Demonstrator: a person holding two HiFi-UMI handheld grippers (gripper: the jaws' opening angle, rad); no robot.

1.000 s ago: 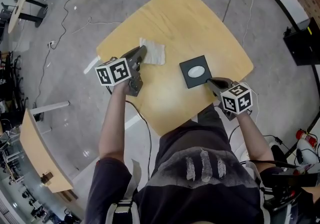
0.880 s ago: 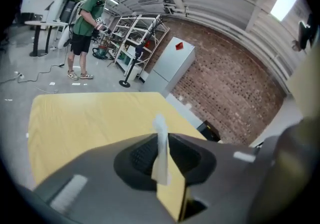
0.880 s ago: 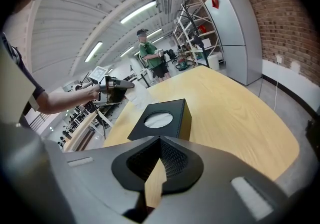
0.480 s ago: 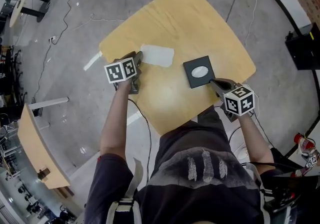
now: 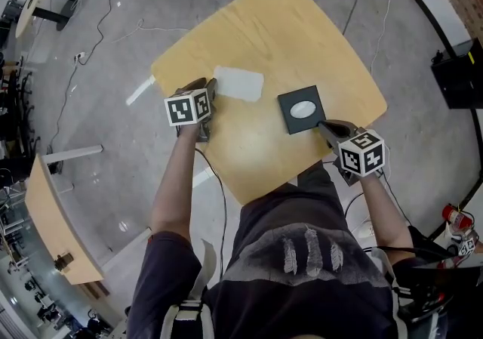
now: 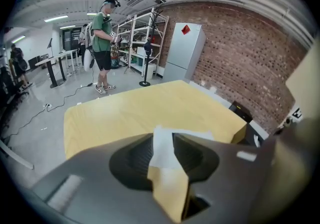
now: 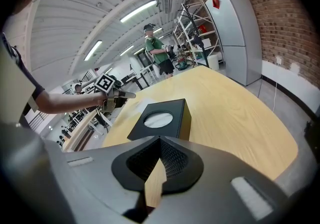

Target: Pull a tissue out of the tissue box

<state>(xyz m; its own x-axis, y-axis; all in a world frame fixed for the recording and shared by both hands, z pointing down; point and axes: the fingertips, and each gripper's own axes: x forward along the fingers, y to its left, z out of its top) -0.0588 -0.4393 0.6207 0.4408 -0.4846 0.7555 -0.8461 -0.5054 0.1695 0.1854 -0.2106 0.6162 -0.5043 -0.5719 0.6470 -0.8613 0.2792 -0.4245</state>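
A white tissue [image 5: 238, 83] lies flat on the wooden counter [image 5: 279, 28], out of the black tissue box [image 5: 302, 109] and a little apart from it. The left hand-held gripper [image 5: 209, 90] rests at the tissue's edge, jaws apart, the sheet showing unpinched in the gap. The right hand-held gripper [image 5: 321, 127], jaws together and empty, points at the box from just beside it.

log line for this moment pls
tissue flat on table | left gripper open at its edge | right gripper shut by tissue box
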